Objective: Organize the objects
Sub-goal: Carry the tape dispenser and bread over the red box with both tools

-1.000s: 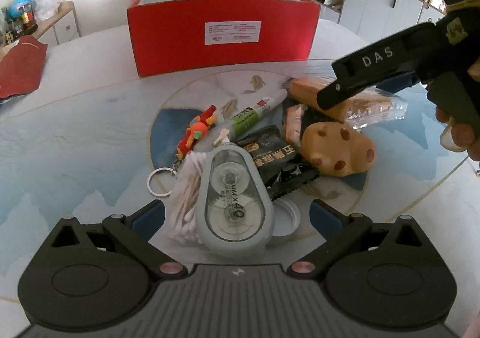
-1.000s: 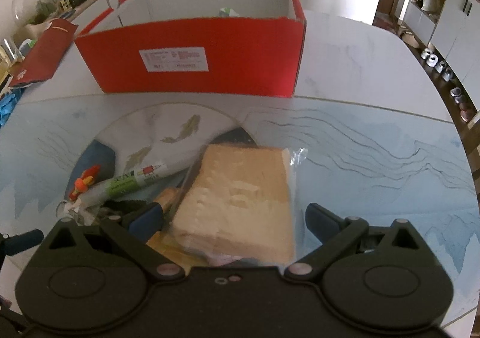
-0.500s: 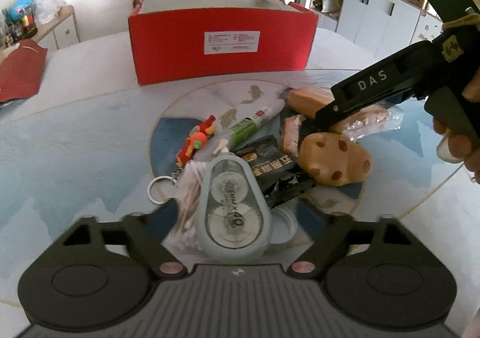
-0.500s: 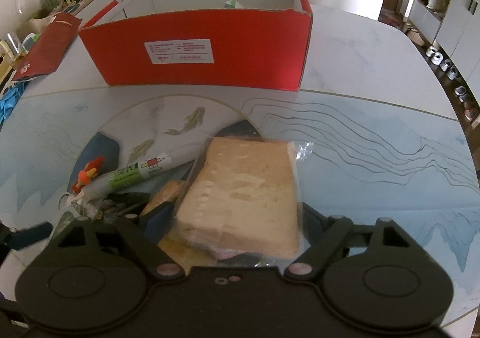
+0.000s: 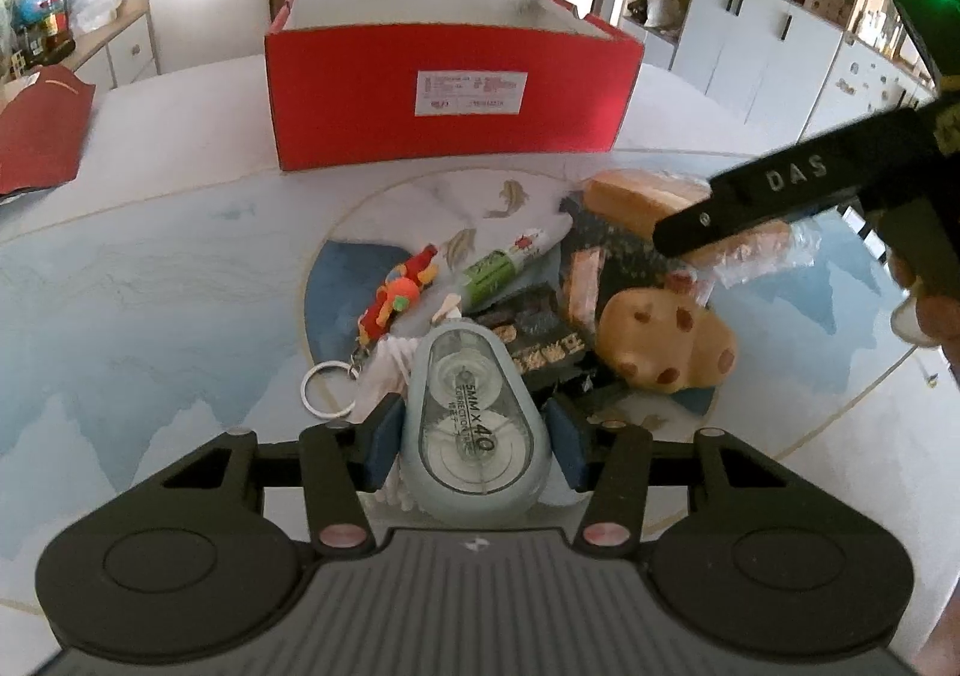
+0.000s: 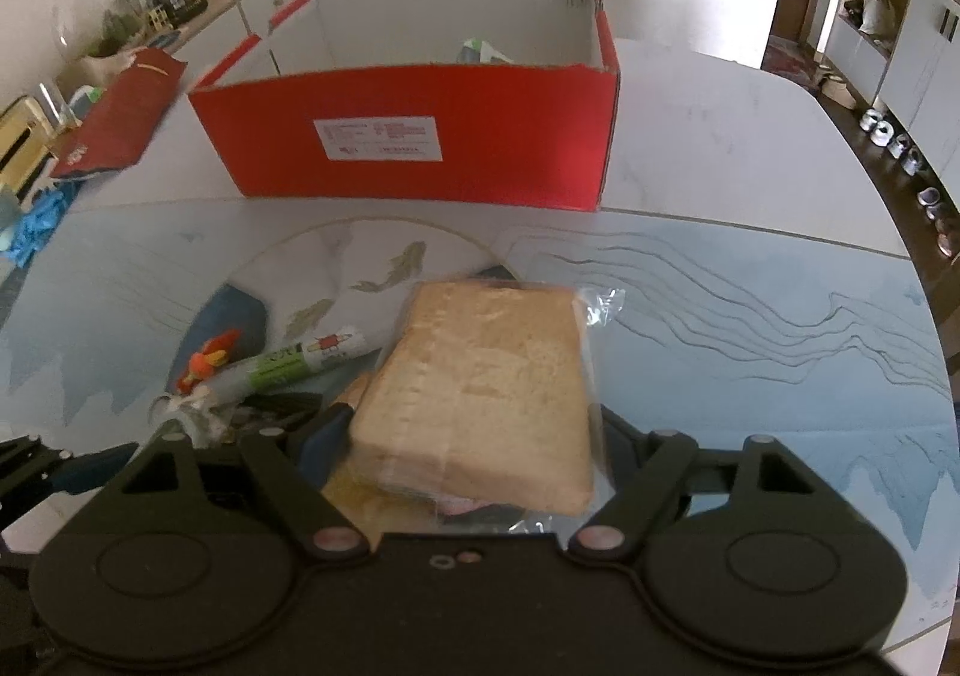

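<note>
Between the blue pads of the left gripper (image 5: 474, 439) a grey correction tape dispenser (image 5: 471, 424) was found, at the near edge of the clutter on the table (image 5: 150, 280). Its long axis was laid along the line of the fingers, narrow end pointing far toward the red box (image 5: 444, 93), so that the wide sides were presented to the pads. The jaws had just been closing and were seen narrow, with both pads brought against the dispenser's flanks; a grip seemed made, though the dispenser was judged not yet lifted. A bundle of cotton swabs (image 5: 384, 370) and a key ring (image 5: 327, 391) were seen just left of it, a dark packet (image 5: 540, 340) touching it on the right

Further right in the pile, a wrapped sandwich (image 6: 486, 394) was straddled by the right gripper (image 6: 474, 436), its long axis also directed far toward the box. These jaws had just been closing as well but were kept wide by the bread; the left pad was seen at the crust, while the right pad was hidden behind the wrapper, so a firm hold could not be confirmed. A glue tube (image 6: 306, 358) was seen lying crosswise to the left

The box stood beyond both, directly ahead; a lift and a carry forward were judged to be called for
</note>
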`<state>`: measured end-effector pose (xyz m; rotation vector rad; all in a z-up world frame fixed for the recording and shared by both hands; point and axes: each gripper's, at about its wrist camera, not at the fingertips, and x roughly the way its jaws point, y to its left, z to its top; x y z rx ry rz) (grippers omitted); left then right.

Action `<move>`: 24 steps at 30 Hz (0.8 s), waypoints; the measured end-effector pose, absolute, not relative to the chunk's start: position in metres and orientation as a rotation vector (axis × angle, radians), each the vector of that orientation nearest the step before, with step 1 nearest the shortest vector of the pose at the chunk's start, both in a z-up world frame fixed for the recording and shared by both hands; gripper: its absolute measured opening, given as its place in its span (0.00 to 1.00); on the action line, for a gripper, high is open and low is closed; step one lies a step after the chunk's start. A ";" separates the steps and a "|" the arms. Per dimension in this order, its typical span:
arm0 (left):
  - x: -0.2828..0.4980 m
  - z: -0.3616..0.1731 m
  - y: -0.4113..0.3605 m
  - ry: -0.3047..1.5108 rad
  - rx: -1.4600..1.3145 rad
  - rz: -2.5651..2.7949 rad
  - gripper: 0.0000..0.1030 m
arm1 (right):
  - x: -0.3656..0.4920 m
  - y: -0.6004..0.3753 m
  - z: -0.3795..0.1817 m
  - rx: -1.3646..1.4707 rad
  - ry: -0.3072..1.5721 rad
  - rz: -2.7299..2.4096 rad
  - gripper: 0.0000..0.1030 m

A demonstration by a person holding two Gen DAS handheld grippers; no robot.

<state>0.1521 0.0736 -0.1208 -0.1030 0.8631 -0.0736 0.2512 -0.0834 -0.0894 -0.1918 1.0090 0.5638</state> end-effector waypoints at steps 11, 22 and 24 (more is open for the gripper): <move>0.157 -0.102 0.077 0.848 -0.130 -0.086 0.49 | 0.235 -0.098 -0.060 -0.129 0.967 0.618 0.79; 0.154 -0.077 0.093 0.801 -0.200 -0.081 0.49 | 0.222 -0.105 -0.040 -0.097 0.953 0.648 0.79; 0.154 -0.068 0.095 0.782 -0.212 -0.086 0.49 | 0.222 -0.105 -0.034 -0.096 0.940 0.651 0.79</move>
